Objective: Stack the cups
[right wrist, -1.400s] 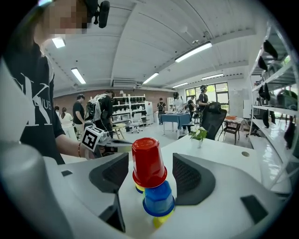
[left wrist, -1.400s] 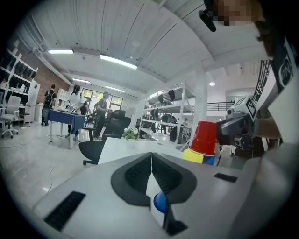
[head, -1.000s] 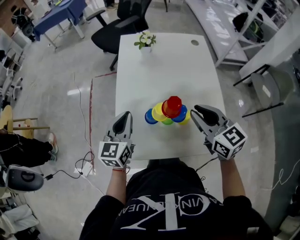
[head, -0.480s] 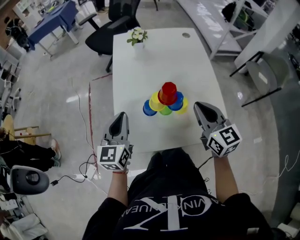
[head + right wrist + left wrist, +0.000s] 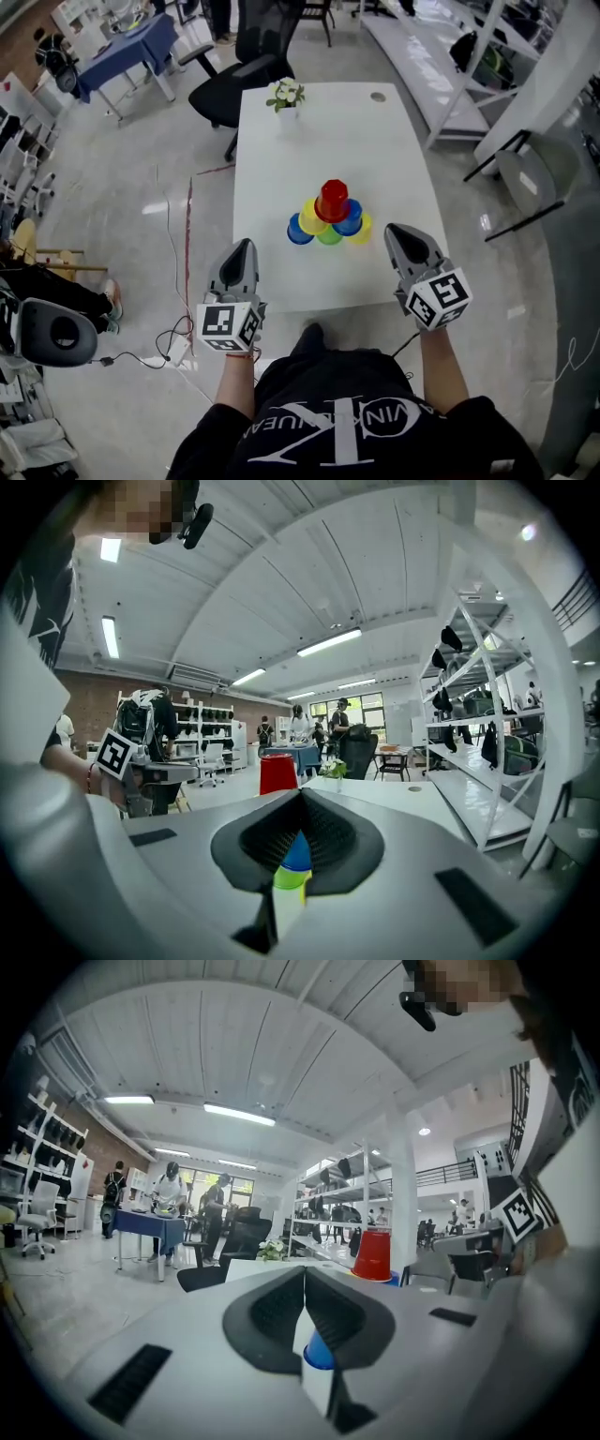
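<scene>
Both grippers had drawn back from the cup pyramid (image 5: 330, 217), which stood ahead, between the fingertips. Only the head view let me count six: one red cup (image 5: 332, 198), two blue, two yellow, one green. Left gripper (image 5: 243, 247) and right gripper (image 5: 399, 231) were pinched together, holding nothing.

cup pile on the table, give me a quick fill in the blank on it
1. The cup on top of the pile is ____.
2. The left gripper and the right gripper both have jaws that are ____.
3. At the far end of the table, a vase holds ____.

Missing words: red; shut; flowers
</scene>
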